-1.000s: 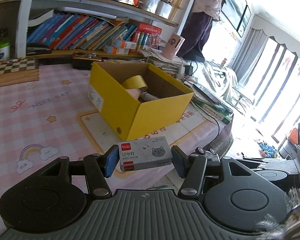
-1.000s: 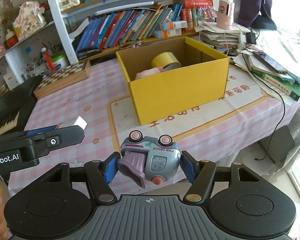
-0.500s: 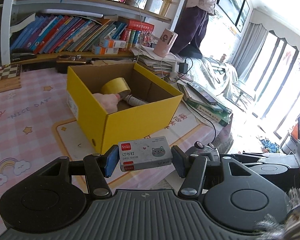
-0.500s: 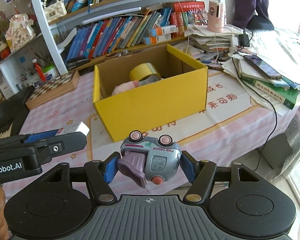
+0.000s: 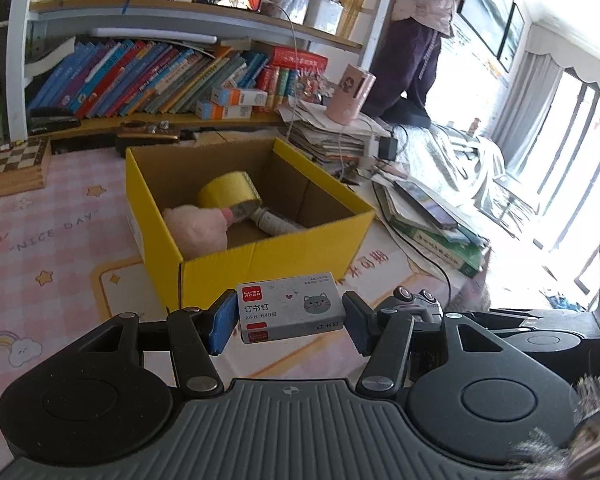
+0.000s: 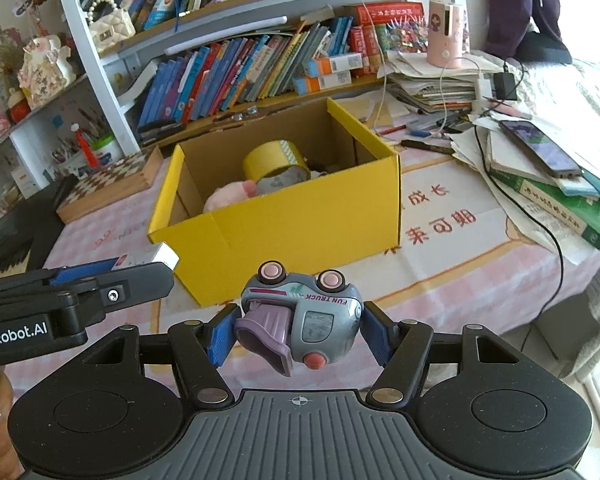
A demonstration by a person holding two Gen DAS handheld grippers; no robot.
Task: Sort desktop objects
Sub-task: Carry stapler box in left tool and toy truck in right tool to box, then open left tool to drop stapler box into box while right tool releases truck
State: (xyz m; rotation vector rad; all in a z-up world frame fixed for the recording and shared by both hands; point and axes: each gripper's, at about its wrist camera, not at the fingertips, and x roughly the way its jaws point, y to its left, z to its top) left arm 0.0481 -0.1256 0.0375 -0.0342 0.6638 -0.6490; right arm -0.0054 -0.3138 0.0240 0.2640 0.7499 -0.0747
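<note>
**Both grippers loaded, short of the yellow box**

Nearest the left wrist camera, the left gripper [image 5: 290,316] has its blue pads pressed on the two short ends of a staple box [image 5: 290,307], a small grey carton with a red label and a cat drawing, held level in the air on the near side of the yellow box [image 5: 260,256]. Just to the right of it, the toy truck shows partly behind the left gripper's right finger.

In the right wrist view, the right gripper [image 6: 300,334] is clamped on that toy truck [image 6: 300,316], a grey and purple toy turned wheels-up, its pink wheels toward the yellow box [image 6: 300,220]. It too hangs before the box's near wall, over the pink checked tablecloth [image 6: 460,272]. The left gripper [image 6: 140,276] reaches in from the left edge of this view, with the white end of the staple box [image 6: 162,256] just short of the yellow box's near left corner.

The yellow box stands open on the tablecloth. Inside it lie a roll of yellow tape [image 5: 230,194] toward the back, a pink fluffy thing [image 5: 196,228] against the near left wall, and a grey cylinder [image 5: 274,222] beside them.

Left of the box lies a chessboard [image 6: 112,182]; right of it, piled books and papers [image 6: 540,172] with a phone on top. Behind the box runs a bookshelf [image 6: 240,76], and a person [image 5: 416,32] stands beyond its right end.
</note>
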